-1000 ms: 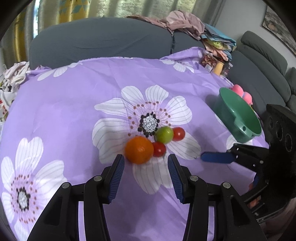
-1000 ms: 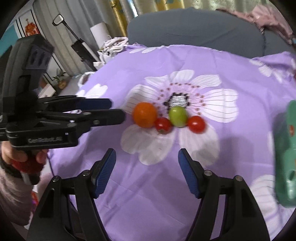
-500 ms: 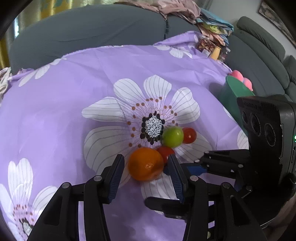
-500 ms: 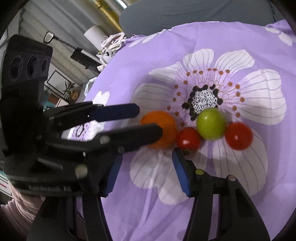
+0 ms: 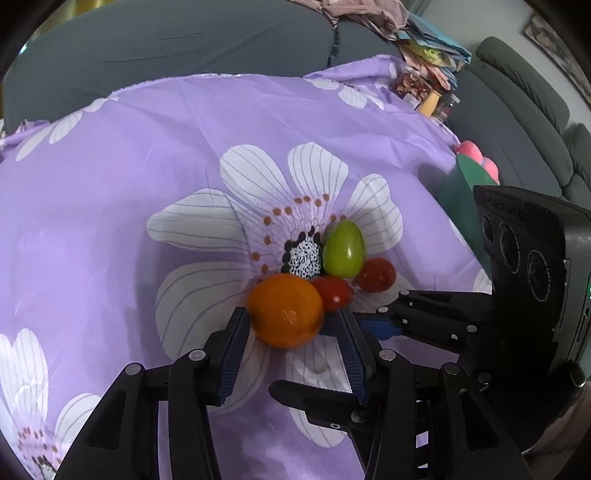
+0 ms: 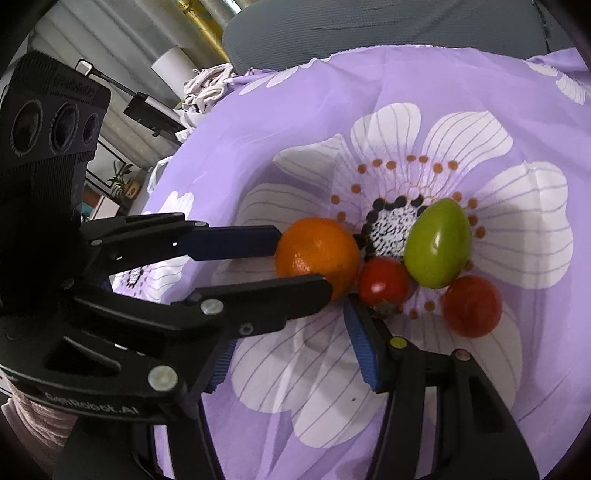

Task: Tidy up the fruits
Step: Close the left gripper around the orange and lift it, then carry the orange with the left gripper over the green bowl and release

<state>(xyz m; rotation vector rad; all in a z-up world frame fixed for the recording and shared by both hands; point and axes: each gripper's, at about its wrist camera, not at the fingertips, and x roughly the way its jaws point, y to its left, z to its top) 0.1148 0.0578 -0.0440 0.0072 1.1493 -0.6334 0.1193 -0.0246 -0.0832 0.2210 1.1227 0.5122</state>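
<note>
A grey sofa (image 5: 184, 44) curved behind the purple flowered cloth (image 5: 110, 184), with folded clothes (image 5: 424, 40) heaped on its back, a framed picture (image 5: 554, 48) on the pale wall, and grey curtains (image 6: 103, 33) beyond.

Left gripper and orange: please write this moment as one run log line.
left gripper: open around orange | right gripper: open, holds nothing | cloth: four fruits

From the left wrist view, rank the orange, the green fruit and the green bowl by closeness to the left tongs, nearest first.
1. orange: between the fingers of the left tongs, at their tips.
2. green fruit: just beyond, up and right, beside the printed flower's centre.
3. green bowl: farthest, at the cloth's right edge, partly hidden.
</note>
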